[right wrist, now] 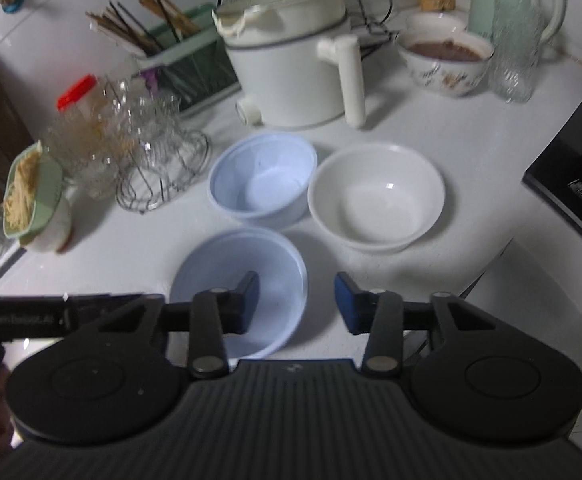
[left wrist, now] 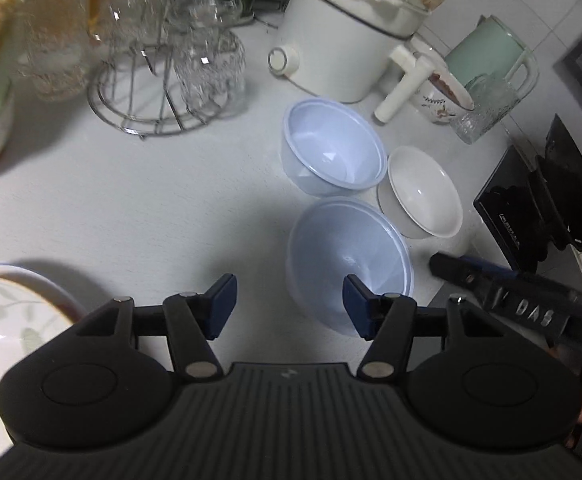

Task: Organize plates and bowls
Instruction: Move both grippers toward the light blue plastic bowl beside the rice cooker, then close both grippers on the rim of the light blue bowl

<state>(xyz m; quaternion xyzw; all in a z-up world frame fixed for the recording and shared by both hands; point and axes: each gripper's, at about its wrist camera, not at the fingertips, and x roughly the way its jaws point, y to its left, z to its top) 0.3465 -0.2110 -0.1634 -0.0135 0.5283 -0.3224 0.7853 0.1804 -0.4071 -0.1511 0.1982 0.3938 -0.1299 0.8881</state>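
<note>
Both claws stood spread with nothing between their jaws: the left gripper (left wrist: 289, 307) at lower centre of its view, the right gripper (right wrist: 297, 303) likewise. On the counter (right wrist: 431, 128), mid-frame, three bowls sat close together: a near blue bowl (right wrist: 259, 280), a far blue bowl (right wrist: 263, 178), and a white bowl (right wrist: 377, 196) to their right. A plate (left wrist: 7, 320) showed at lower left in the left view.

I see dim, cool indoor light on both feeds. The white counter (left wrist: 139, 200) reads greyish, with soft shadows pooling beside the bowls. Small glints sit inside the white bowl (right wrist: 375, 200) and on the glasses (left wrist: 207, 68), which smear with motion blur. Fisheye bending curves the edges, and the corners fall to black. My right view looks softer overall.
</note>
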